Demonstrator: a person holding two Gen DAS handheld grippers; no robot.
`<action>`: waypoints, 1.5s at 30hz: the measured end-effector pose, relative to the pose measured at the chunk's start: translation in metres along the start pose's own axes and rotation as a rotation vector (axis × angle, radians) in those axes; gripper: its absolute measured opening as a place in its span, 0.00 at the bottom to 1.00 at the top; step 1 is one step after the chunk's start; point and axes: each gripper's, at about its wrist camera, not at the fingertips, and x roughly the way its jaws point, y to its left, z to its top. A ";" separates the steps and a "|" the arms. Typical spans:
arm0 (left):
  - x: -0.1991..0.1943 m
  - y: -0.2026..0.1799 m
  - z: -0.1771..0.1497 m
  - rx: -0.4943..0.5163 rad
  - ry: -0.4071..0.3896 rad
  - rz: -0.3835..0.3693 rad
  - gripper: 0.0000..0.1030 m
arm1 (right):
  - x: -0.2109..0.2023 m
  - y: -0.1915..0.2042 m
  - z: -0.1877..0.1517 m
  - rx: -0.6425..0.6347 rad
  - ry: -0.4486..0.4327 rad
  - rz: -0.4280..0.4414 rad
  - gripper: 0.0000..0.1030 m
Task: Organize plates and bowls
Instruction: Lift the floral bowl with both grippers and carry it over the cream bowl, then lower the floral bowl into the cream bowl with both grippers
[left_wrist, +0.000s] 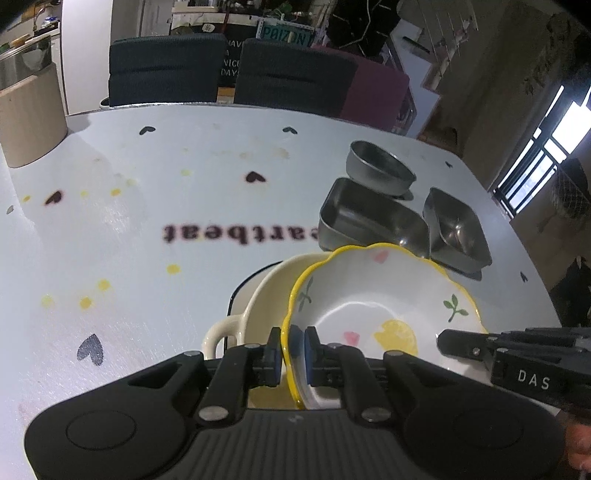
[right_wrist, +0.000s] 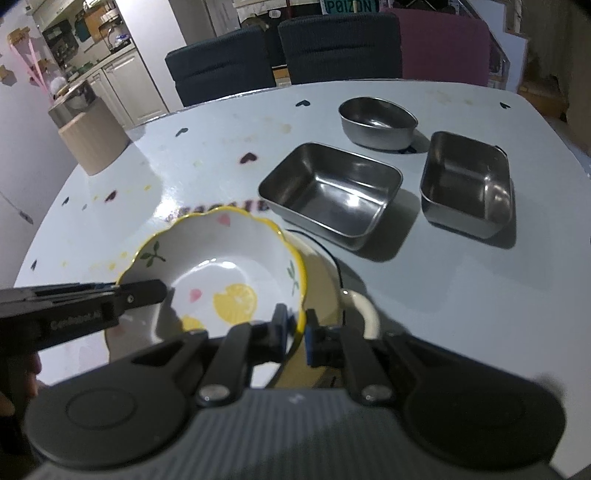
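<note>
A white scalloped bowl (left_wrist: 373, 295) (right_wrist: 221, 266) with a yellow rim and lemon and heart prints hangs tilted just over a cream handled dish (left_wrist: 258, 299) (right_wrist: 325, 291). That dish sits on a dark-rimmed plate (left_wrist: 236, 291) (right_wrist: 332, 258). My left gripper (left_wrist: 293, 343) is shut on the bowl's rim, with blue pads on both sides of it. My right gripper (right_wrist: 299, 325) is shut on the opposite side of the rim. Each gripper also shows in the other's view, the right gripper (left_wrist: 461, 343) and the left gripper (right_wrist: 147, 291).
Beyond the bowl stand three steel containers: a round one (left_wrist: 380, 170) (right_wrist: 376, 122), a rectangular one (left_wrist: 369, 218) (right_wrist: 332, 192) and a square one (left_wrist: 458, 229) (right_wrist: 465, 184). A beige cylinder (left_wrist: 29, 122) (right_wrist: 92, 136) stands at the table's far left. Chairs (left_wrist: 166, 70) line the far edge.
</note>
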 end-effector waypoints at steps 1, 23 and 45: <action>0.001 0.000 0.000 0.002 0.005 0.002 0.13 | 0.001 0.000 0.000 -0.005 0.004 -0.004 0.11; 0.017 0.007 -0.006 0.033 0.081 0.027 0.13 | 0.023 0.005 0.004 -0.024 0.059 -0.038 0.08; 0.015 0.012 -0.005 0.026 0.072 0.026 0.13 | 0.039 -0.001 0.007 0.047 0.101 -0.025 0.10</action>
